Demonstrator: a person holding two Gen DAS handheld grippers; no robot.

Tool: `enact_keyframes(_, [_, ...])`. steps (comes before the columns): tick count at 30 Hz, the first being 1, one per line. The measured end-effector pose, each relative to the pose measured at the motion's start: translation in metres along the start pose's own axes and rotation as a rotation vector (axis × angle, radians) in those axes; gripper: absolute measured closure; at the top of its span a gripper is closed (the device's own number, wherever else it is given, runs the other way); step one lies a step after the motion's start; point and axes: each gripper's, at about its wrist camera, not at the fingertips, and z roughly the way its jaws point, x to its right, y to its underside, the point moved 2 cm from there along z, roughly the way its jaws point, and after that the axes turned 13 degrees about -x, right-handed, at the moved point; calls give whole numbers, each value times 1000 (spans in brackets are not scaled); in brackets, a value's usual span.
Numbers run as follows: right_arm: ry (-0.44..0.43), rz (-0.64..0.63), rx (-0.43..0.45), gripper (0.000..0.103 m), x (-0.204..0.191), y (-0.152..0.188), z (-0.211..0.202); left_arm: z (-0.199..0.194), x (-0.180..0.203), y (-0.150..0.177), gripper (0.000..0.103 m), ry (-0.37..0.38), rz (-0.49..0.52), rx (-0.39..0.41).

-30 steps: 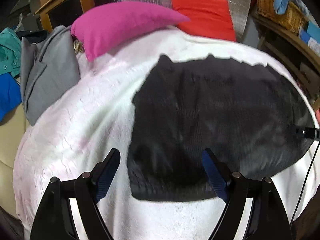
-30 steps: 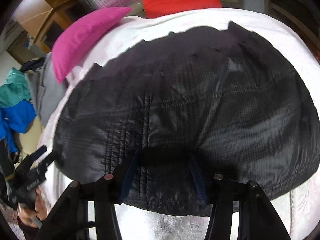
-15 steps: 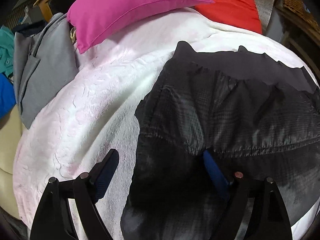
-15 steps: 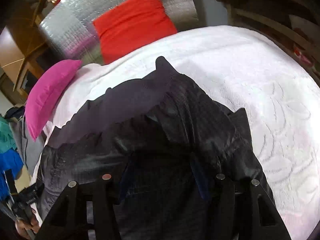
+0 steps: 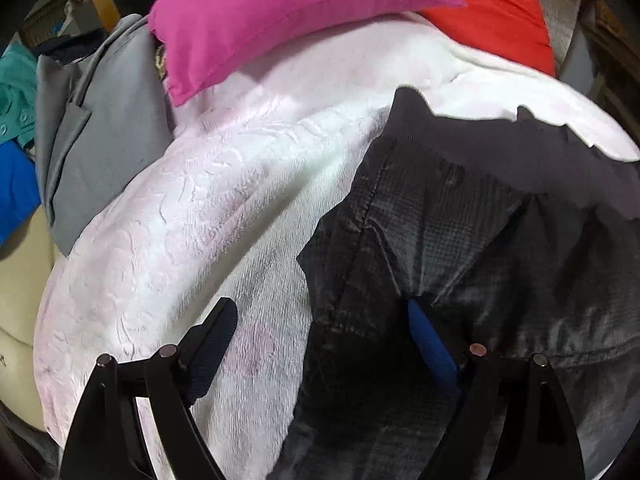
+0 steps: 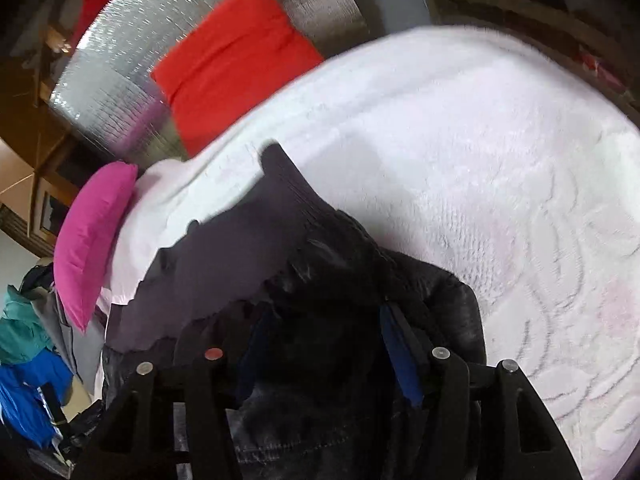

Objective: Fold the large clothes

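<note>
A large black quilted garment (image 5: 460, 240) lies on the white textured bedspread (image 5: 200, 220), its near part lifted and folded toward the far edge. My left gripper (image 5: 320, 336) is open, its jaws wide apart; the right finger (image 5: 430, 344) is tucked under a black fold and the left finger (image 5: 214, 336) is over the bare bedspread. In the right wrist view the same garment (image 6: 320, 280) bunches between the jaws of my right gripper (image 6: 324, 340), which looks part open with cloth filling the gap; whether it grips is unclear.
A magenta pillow (image 5: 272, 12) and a red cushion (image 5: 492, 12) lie at the head of the bed. A grey garment (image 5: 96, 128) and teal and blue clothes (image 5: 16, 120) are piled at the left. Bare bedspread (image 6: 500, 180) extends right of the garment.
The garment, flat a second ago, has been lifted at its near edge and carried toward the far side. Both grippers moved forward, and the right one swung right.
</note>
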Motion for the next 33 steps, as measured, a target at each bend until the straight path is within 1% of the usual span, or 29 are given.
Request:
enact_keyframes(2, [-8,-26,46,43,-3,8,-15,-14,3,7,16,14,15,27])
enact_keyframes(5, [-25,-68,77,43,-8,33,-42,-43,10,28,16,-22,60,114])
enact_keyframes(6, [-27,-90,93,43,-11,45,-54,-56,14,41,16,-37,81,158])
enact_keyframes(8, [-26,-127,121,43,-11,68,-73,-70,20,63,16,-51,101,207])
enact_keyframes(9, [-29,-139,123,43,-5,80,-80,-73,23,74,16,-46,109,218])
enact_keyframes(11, [-16,-137,101,43,-2,102,-76,-68,27,91,16,-30,103,206])
enact_keyframes(12, [-4,-139,86,43,0,107,-70,-60,30,98,16,-17,104,187])
enact_keyframes(13, [22,-143,57,43,2,115,-59,-54,36,100,16,-9,114,163])
enact_keyframes(14, [62,-152,37,43,4,121,-49,-46,42,103,16,-19,121,133])
enact_keyframes(15, [82,-166,40,42,1,123,-45,-38,47,104,15,-42,115,118])
enact_keyframes(16, [109,-183,59,43,-4,126,-47,-36,49,103,15,-52,110,125])
enact_keyframes(17, [128,-179,48,43,-9,126,-51,-38,50,101,16,-64,109,125])
enact_keyframes(19, [106,-168,38,43,-15,126,-63,-50,51,99,16,-75,112,115])
enact_keyframes(20, [98,-174,53,43,-18,127,-72,-57,51,100,16,-66,112,129])
enact_keyframes(23, [136,-177,139,43,-16,129,-96,-82,51,107,16,-62,114,192])
enact_keyframes(24, [135,-165,139,43,-12,130,-98,-91,52,111,16,-71,112,217])
enact_keyframes(26, [136,-128,103,43,0,129,-93,-101,53,119,16,-72,107,245])
enact_keyframes(27, [138,-113,55,41,7,129,-84,-106,55,124,16,-68,104,258])
enact_keyframes(28, [151,-103,-33,38,15,129,-68,-111,56,127,16,-63,103,270])
enact_keyframes(29, [163,-94,-81,38,21,130,-57,-119,58,130,16,-58,103,287])
enact_keyframes(33, [159,-117,-17,38,14,131,-81,-147,67,145,16,-48,123,359])
